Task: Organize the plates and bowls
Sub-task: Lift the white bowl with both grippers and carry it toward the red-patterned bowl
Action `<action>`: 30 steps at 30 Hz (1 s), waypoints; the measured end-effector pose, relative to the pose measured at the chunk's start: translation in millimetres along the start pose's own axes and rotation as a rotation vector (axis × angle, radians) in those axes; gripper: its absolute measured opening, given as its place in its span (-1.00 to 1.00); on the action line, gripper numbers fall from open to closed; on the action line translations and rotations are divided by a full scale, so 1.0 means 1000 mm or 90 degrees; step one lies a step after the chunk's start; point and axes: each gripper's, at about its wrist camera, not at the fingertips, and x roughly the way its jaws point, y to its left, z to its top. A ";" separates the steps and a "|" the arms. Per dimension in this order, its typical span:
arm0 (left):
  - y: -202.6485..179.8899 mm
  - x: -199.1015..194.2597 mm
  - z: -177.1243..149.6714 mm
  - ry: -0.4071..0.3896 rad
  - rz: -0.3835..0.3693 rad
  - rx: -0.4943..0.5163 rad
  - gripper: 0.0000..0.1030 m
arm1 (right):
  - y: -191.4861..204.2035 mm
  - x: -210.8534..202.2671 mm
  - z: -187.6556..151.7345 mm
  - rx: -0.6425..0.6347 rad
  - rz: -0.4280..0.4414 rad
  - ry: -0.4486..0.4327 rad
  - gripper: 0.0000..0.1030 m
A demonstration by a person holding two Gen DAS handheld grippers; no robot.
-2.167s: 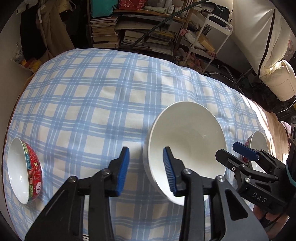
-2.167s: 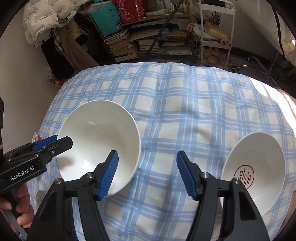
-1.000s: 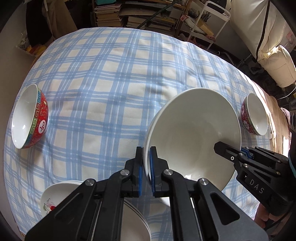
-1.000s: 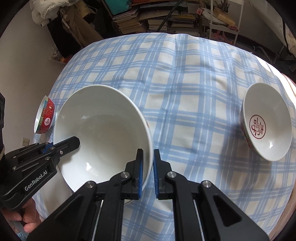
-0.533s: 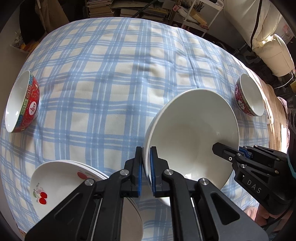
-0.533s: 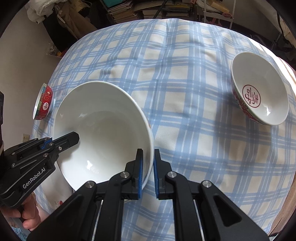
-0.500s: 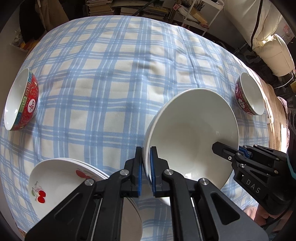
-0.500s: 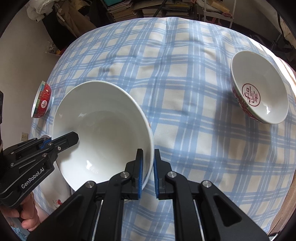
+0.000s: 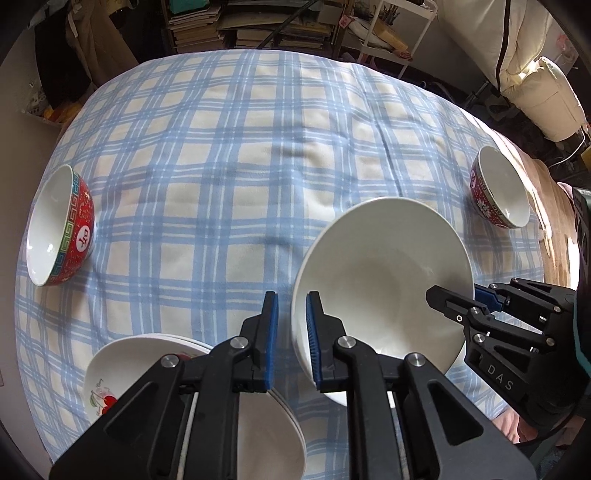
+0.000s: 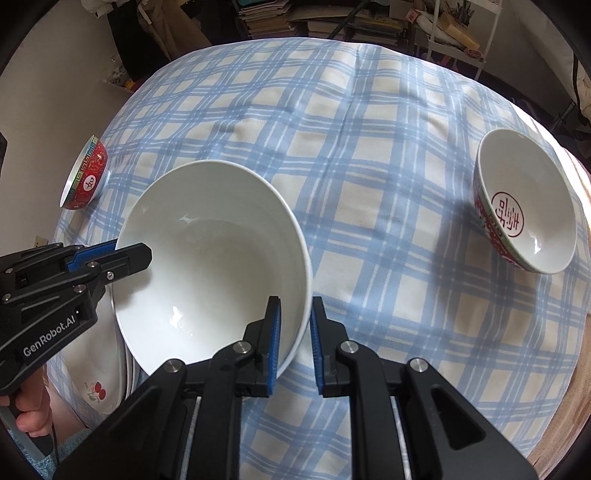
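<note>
A large plain white bowl [image 9: 384,273] [image 10: 210,266] sits between my two grippers, over the blue checked cloth. My left gripper [image 9: 291,332] straddles its left rim with the jaws slightly parted, so the pads stand off the rim. My right gripper [image 10: 295,336] straddles the right rim the same way, jaws slightly apart. A stack of white plates with a cherry print [image 9: 129,369] [image 10: 99,391] lies at the near left, partly under the left gripper. A red patterned bowl [image 9: 62,229] [image 10: 86,173] stands at the left, another red bowl [image 9: 498,188] [image 10: 528,206] at the right.
The table is covered by a blue and cream checked cloth [image 9: 258,147]. Bookshelves and a white trolley [image 9: 388,29] stand beyond the far edge. A cream cushion [image 9: 546,99] lies off the right side. A wall runs along the left.
Both grippers were shut on the white bowl's rim half a second ago. Now both sets of jaws have parted a little from the rim. The bowl sits lower, beside the plate stack.
</note>
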 end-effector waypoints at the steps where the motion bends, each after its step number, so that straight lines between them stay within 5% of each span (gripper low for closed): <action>1: 0.002 -0.003 0.002 -0.002 0.003 0.002 -0.63 | 0.001 -0.002 0.001 -0.004 -0.006 -0.002 -0.68; 12: 0.039 -0.050 0.018 -0.061 0.004 -0.017 -0.23 | 0.013 -0.045 0.036 -0.034 -0.041 -0.076 -0.51; 14: 0.047 -0.059 0.019 -0.080 0.023 -0.015 -0.04 | 0.021 -0.052 0.045 -0.041 -0.034 -0.089 -0.38; 18: 0.075 -0.072 0.019 -0.100 0.050 -0.029 0.31 | 0.048 -0.062 0.059 -0.079 -0.033 -0.120 0.19; 21: 0.099 -0.079 0.018 -0.108 0.068 -0.052 0.57 | 0.071 -0.065 0.069 -0.098 -0.019 -0.136 0.30; 24: 0.125 -0.082 0.015 -0.117 0.081 -0.078 0.59 | 0.094 -0.062 0.080 -0.108 -0.016 -0.139 0.58; 30: 0.178 -0.074 0.009 -0.111 0.077 -0.144 0.59 | 0.141 -0.050 0.098 -0.123 0.017 -0.154 0.69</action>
